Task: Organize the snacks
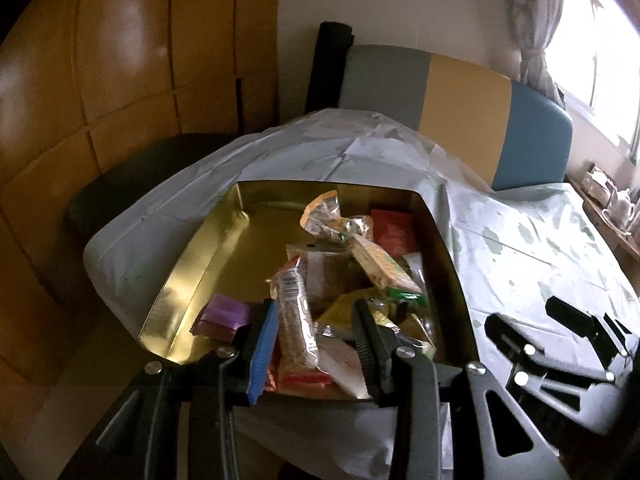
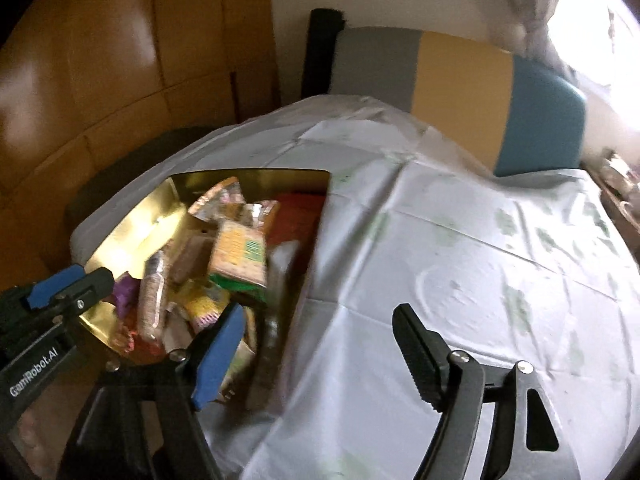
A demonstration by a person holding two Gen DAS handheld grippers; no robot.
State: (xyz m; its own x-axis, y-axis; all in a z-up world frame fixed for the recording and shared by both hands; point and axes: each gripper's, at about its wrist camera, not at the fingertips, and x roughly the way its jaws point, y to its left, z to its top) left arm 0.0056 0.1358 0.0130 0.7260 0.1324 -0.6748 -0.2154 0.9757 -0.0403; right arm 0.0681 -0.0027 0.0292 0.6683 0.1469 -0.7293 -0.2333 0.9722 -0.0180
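A gold tin box [image 1: 188,264] sits on the table and holds a heap of wrapped snacks [image 1: 360,268]. My left gripper [image 1: 316,320] hovers over the box's near end, its jaws apart either side of a clear-wrapped granola bar [image 1: 294,316] lying in the heap; I cannot tell if they touch it. A purple packet [image 1: 224,316] lies at the box's near left. In the right wrist view the box [image 2: 132,220] is at the left, and my right gripper [image 2: 320,332] is open and empty over the tablecloth beside it. The left gripper [image 2: 60,284] shows at that view's left edge.
A pale tablecloth with green marks [image 2: 460,260] covers the table. A grey, yellow and blue chair back [image 1: 460,100] stands behind it. A wooden wardrobe [image 1: 120,60] is at the left. A bright window [image 1: 600,40] is at the right.
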